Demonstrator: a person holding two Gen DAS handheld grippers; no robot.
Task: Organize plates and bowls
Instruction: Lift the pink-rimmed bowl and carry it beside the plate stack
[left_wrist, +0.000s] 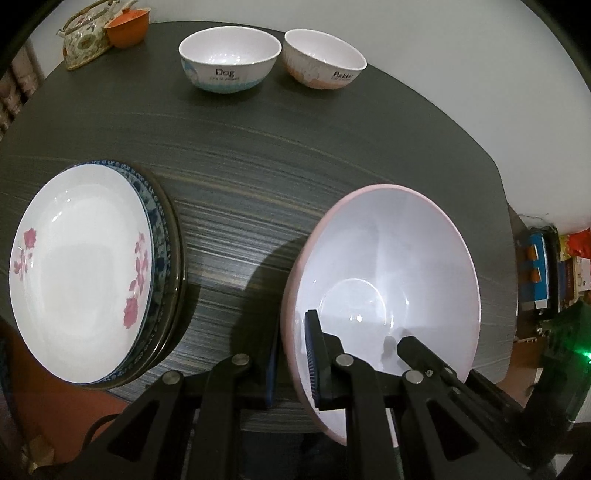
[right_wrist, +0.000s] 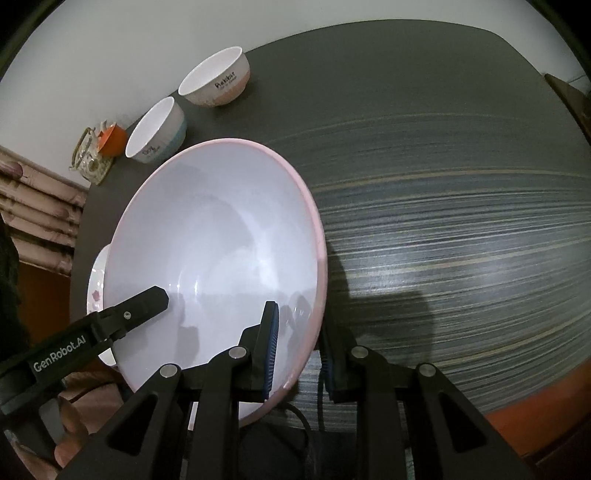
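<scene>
A large white bowl with a pink rim (left_wrist: 388, 251) hangs tilted just above the dark table, held by both grippers. My left gripper (left_wrist: 293, 332) is shut on its left rim, one blue pad inside and one outside. My right gripper (right_wrist: 299, 325) is shut on the opposite rim of the same bowl (right_wrist: 221, 229). A stack of plates (left_wrist: 81, 266) sits at the left, a white plate with pink flowers on top of a blue-patterned one. Two small bowls stand at the far edge: "Dog" (left_wrist: 229, 59) and "Rabbit" (left_wrist: 325, 61).
A floral teapot (left_wrist: 86, 42) and an orange cup (left_wrist: 127, 29) stand at the table's far left corner. The striped dark tabletop (right_wrist: 461, 240) stretches bare to the right of the big bowl. Shelves with clutter (left_wrist: 546, 273) lie beyond the table's right edge.
</scene>
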